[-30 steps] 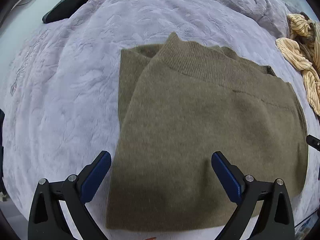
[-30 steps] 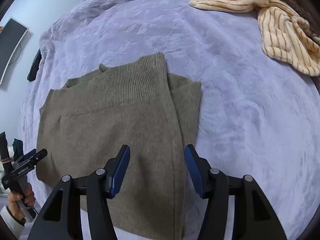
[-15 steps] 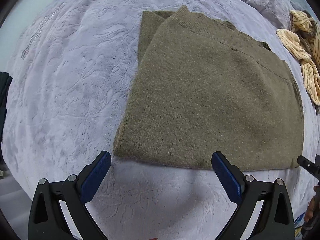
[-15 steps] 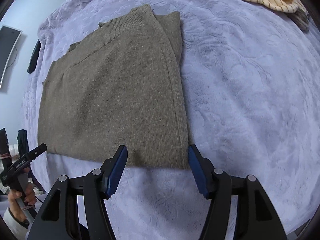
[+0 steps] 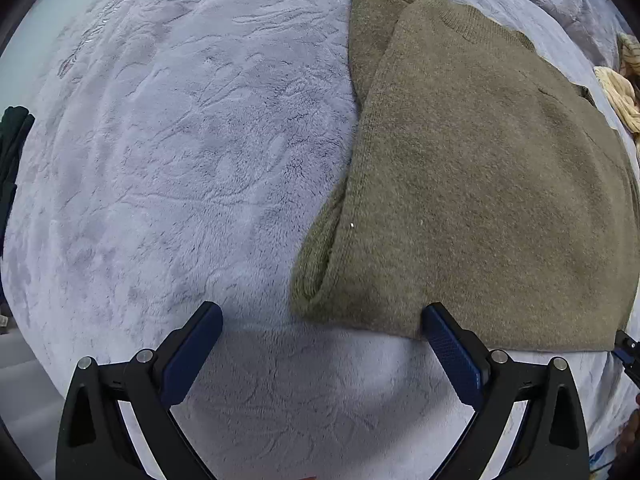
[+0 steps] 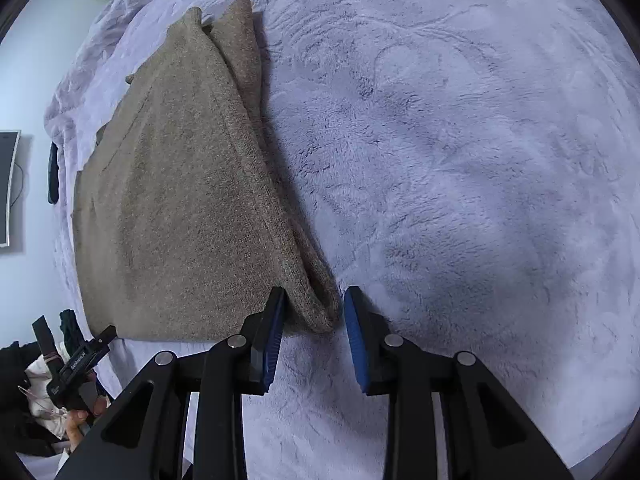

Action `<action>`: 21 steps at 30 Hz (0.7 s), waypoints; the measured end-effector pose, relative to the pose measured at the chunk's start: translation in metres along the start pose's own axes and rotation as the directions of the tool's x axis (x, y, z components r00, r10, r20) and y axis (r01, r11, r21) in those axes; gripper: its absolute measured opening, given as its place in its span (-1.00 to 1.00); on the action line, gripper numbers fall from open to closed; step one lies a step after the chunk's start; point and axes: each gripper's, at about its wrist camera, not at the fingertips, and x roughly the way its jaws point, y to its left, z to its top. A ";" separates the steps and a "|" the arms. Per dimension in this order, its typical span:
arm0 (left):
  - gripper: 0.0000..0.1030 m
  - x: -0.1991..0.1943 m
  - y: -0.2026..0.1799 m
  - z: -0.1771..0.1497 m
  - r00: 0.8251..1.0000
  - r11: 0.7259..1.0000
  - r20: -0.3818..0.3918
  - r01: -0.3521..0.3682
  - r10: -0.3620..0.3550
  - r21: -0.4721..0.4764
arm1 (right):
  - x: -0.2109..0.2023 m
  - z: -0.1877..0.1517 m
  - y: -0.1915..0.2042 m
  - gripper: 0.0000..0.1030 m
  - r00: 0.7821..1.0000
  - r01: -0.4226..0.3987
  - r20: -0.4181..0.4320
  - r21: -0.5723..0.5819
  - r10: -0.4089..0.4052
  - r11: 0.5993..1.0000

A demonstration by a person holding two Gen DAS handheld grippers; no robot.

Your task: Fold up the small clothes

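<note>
A partly folded olive-brown knit sweater [image 6: 180, 200] lies flat on a lilac plush blanket [image 6: 460, 160], long axis running away from both claws. The right gripper [image 6: 314, 320], partly open and empty, straddles its near right corner; the left gripper [image 5: 320, 344], wide open and empty, straddles the near left corner.

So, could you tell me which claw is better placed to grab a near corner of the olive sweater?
Probably the right claw: its open jaws straddle the olive sweater corner. The left claw is open, mostly over blanket.
</note>
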 end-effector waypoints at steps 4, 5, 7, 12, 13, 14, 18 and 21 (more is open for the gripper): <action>0.96 -0.015 -0.003 -0.017 1.000 1.000 0.007 -0.004 0.004 0.015 | -0.010 -0.010 0.013 -0.20 0.998 0.055 -0.005 -0.058 -0.055 0.997; 0.96 -0.019 -0.002 -0.020 1.000 1.000 0.011 -0.009 0.008 0.021 | -0.012 -0.013 0.017 -0.20 0.998 0.064 -0.006 -0.075 -0.064 0.995; 0.96 -0.027 -0.006 -0.028 1.000 1.000 0.022 -0.010 0.009 0.029 | -0.016 -0.020 0.027 -0.18 0.997 0.082 0.000 -0.114 -0.083 0.990; 0.96 -0.041 -0.008 -0.050 1.000 1.000 0.021 0.009 -0.009 0.012 | -0.030 -0.030 0.052 0.03 0.994 0.105 0.031 -0.195 -0.101 0.975; 0.96 -0.044 -0.012 -0.054 1.000 1.000 0.021 0.007 -0.007 0.010 | -0.030 -0.031 0.058 0.03 0.994 0.107 0.033 -0.210 -0.102 0.972; 0.96 -0.047 -0.013 -0.056 1.000 1.000 0.020 0.006 -0.006 0.007 | -0.030 -0.032 0.064 0.03 0.994 0.108 0.035 -0.225 -0.102 0.968; 0.96 -0.050 -0.006 -0.053 1.000 1.000 0.017 0.008 -0.008 0.006 | -0.032 -0.038 0.080 0.04 0.996 0.094 0.029 -0.265 -0.089 0.960; 0.96 -0.065 -0.004 -0.049 1.000 1.000 0.017 0.012 -0.012 0.009 | -0.030 -0.042 0.087 0.04 0.996 0.084 0.015 -0.277 -0.084 0.957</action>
